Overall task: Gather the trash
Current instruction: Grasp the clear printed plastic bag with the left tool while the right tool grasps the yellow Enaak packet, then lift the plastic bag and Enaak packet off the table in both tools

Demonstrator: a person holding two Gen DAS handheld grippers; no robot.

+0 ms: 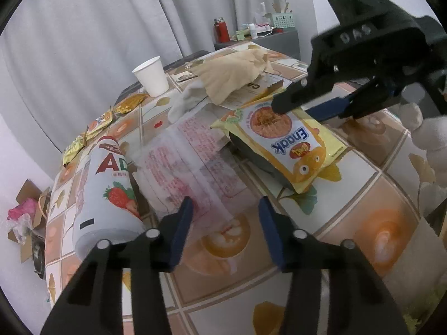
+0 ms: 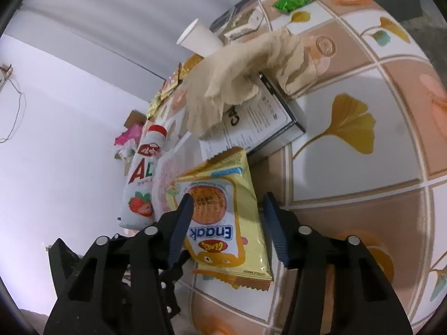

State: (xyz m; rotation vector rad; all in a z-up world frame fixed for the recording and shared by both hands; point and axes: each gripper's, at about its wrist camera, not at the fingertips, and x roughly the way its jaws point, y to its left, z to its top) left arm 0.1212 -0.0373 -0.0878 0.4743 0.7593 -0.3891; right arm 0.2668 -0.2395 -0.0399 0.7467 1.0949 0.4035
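Right gripper (image 2: pixel 226 212) hovers spread over the yellow crinkly foil Enaak snack packet (image 2: pixel 223 223), fingers straddling it, nothing pinched yet. Packet lies on the tiled-pattern tablecloth (image 2: pixel 335 167), propped on something dark. Likely light, puffy, slippery; a pinch across the crimped end seam should hold best. Left gripper (image 1: pixel 225 217) also spread, above the clear printed plastic wrapper (image 1: pixel 190 167).
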